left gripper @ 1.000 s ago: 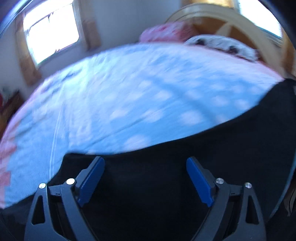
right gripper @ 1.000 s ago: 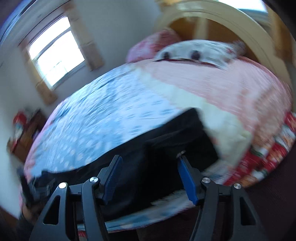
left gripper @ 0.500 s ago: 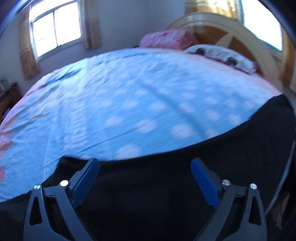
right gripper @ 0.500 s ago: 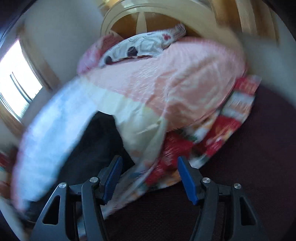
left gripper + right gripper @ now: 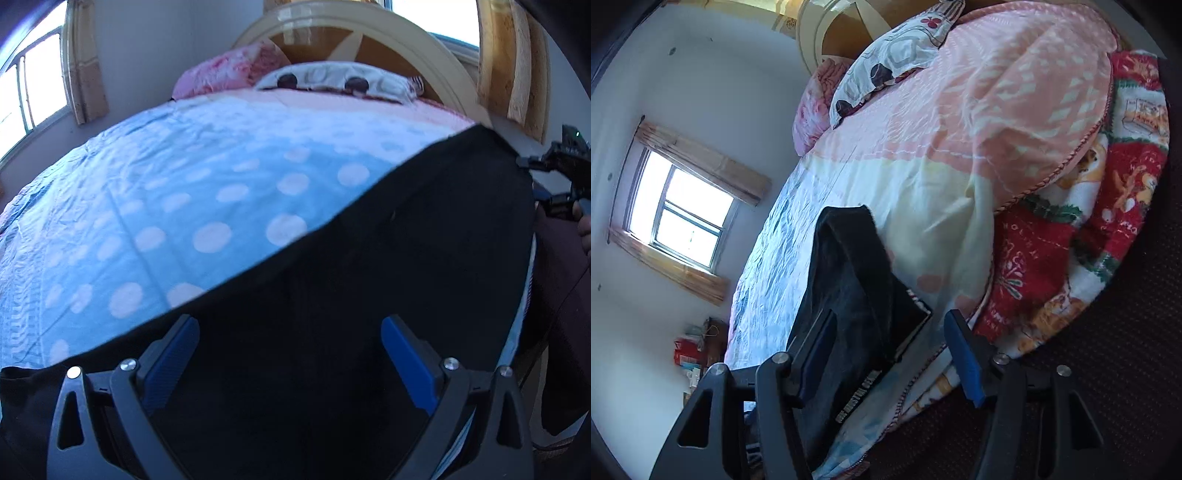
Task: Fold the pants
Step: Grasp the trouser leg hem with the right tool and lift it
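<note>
Black pants (image 5: 388, 280) lie flat along the near edge of a bed with a blue polka-dot sheet (image 5: 177, 206). My left gripper (image 5: 290, 354) is open, low over the pants, holding nothing. In the right wrist view the pants (image 5: 849, 295) lie near the bed's edge, waistband with white lettering toward me. My right gripper (image 5: 890, 358) is open and empty, its view tilted, at the waistband end beside the bed edge. The right gripper (image 5: 565, 177) also shows at the far right of the left wrist view.
A pink patterned blanket (image 5: 997, 110) and a red cartoon blanket (image 5: 1071, 258) hang at the bed's side. Pillows (image 5: 332, 79) lie against the wooden headboard (image 5: 369, 33). A window (image 5: 679, 221) and a cluttered stand (image 5: 698, 350) are by the far wall. Dark floor (image 5: 1108, 387) lies beside the bed.
Both grippers stayed open. The left view swung right toward the headboard, with the pants filling more of it. The right view rolled sideways and moved to the bed's side edge.
</note>
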Available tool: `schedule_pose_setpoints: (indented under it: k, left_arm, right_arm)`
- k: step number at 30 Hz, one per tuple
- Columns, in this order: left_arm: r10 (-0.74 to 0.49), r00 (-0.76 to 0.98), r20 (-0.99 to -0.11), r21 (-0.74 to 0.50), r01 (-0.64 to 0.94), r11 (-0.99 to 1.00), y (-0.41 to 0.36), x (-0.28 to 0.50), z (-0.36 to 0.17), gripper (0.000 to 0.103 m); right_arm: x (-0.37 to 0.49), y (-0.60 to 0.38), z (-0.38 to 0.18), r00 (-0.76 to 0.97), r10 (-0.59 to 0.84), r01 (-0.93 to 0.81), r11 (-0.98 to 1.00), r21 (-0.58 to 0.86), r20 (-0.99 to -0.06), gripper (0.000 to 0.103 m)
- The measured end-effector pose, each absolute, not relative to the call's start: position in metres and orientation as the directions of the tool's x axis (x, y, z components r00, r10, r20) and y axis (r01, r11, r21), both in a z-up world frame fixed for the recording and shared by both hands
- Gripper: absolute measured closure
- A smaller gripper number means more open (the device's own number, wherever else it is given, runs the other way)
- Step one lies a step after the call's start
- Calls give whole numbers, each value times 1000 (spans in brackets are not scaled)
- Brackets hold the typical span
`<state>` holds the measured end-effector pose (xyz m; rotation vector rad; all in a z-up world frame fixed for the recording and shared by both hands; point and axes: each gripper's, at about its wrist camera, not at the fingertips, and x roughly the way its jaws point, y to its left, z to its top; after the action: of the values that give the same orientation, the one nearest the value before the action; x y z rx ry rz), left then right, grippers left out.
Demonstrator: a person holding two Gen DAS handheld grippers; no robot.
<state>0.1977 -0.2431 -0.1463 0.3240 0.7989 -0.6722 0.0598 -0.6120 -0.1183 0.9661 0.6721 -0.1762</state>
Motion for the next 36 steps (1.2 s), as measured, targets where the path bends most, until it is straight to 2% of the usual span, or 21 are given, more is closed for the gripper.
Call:
schedule_pose_setpoints:
  k: [2,7,9,17,22,29,36]
  left_arm:
    - [-423,509,-749,32,666,745,-245,198,-149,2]
    - [-426,511,-746,31,666,745,-245,197,-151,1]
    - [-425,513,-746,34,666,745,-245,196,-151,0]
    - [-426,513,-745,32,665,746,-244,197,-151,0]
    - [-428,513,-744,29,665,746,-245,199,-151,0]
    - [-428,513,-744,29,665,746,-244,198,-151,0]
    - [-433,511,-743,26,667,744,-244,196,-150,0]
  right_arm:
    - [60,-615,-122,796,182,400,558,727,-577,53]
    - [56,-615,-127,819,203,367,535,761,-537,74]
    - [52,-609,-119,829,184,351,564,748,-528,76]
    - [50,-592,-93,812,89,382,667,640,-577,78]
    - [54,-584,-77,822,78,338,730,594,-564,86]
    - [54,-584,-77,804,54,361,746,559,-592,86]
    - [57,-595,-86,810,93,352,713,606,-580,85]
